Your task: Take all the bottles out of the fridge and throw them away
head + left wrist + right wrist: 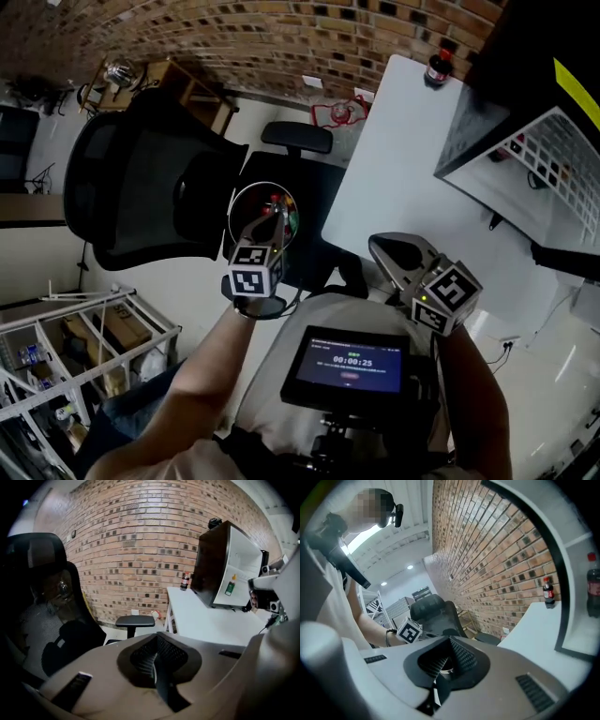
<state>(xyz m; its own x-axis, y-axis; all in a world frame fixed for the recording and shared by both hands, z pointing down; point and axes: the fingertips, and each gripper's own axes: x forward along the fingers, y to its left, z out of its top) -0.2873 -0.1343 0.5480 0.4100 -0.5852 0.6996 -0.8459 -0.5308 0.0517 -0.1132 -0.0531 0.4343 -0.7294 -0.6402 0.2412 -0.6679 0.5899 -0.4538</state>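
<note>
The left fingers [143, 657] are pressed together with nothing between them. The left gripper [274, 223] is held in the air off the near corner of the worktop [398, 159]. It is in front of a black chair [141, 187] and points toward the brick wall [140, 541]. The right fingers [464, 656] also meet and hold nothing. The right gripper [386, 247] hangs over the worktop's near edge, apart from the left one.

A bottle [438, 67] with a red cap and dark contents stands upright at the worktop's far corner, close to the wall and just beside the fridge [511, 75]. The fridge sits on the far right part of the worktop. It is dark outside, and its door [236, 566] is swung open, showing a white inner face. A small green thing [229, 588] sits in the door; it is too small to tell what it is.

In the right gripper view a second bottle [593, 585], red-capped and upright, shows at the right edge past a dark curved frame. What it stands in cannot be told.

Under the grippers in the head view, a lit screen [347, 366] hangs at the person's chest. A metal rack [75, 347] stands on the floor at the lower left, well apart from the worktop.
</note>
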